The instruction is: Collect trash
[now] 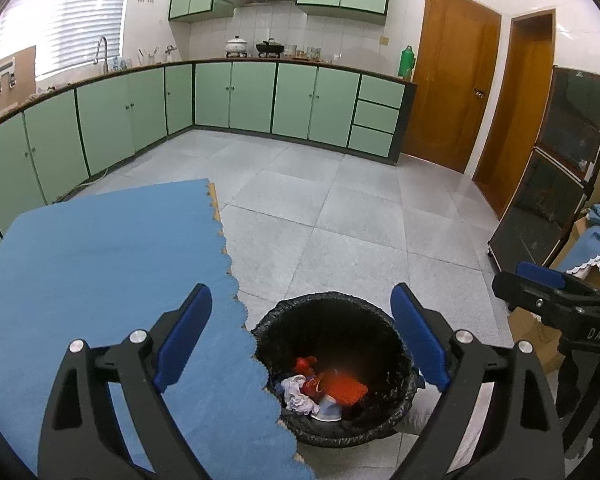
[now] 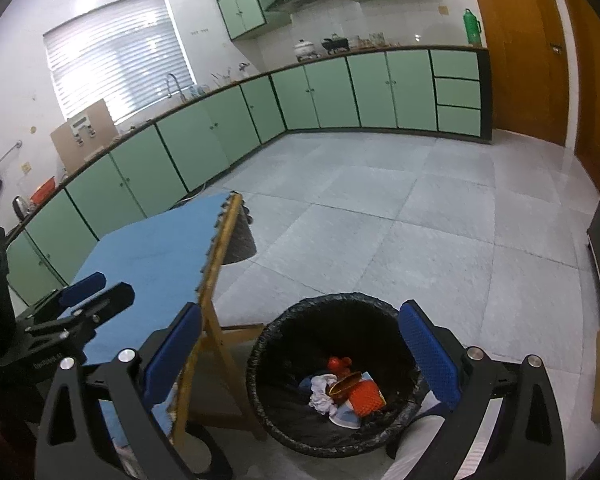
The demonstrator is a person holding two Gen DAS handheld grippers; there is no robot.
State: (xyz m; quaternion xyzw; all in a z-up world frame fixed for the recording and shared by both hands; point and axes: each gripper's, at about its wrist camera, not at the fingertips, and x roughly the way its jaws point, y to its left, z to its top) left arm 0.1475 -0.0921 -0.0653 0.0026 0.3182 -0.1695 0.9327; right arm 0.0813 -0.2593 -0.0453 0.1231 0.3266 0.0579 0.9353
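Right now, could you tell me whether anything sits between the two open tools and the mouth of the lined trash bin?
Nothing visible does. The left tool and right tool are open above the trash bin, whose mouth is uncovered.

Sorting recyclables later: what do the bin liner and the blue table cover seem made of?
The bin liner looks like thin black plastic film: glossy, crinkled, folded over the rim. The blue table cover seems to be foam matting: matte, with interlocking toothed edges.

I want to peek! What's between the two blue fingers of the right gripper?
In the right wrist view, the open right gripper frames the round black-bagged trash bin, holding a red packet and crumpled white tissue.
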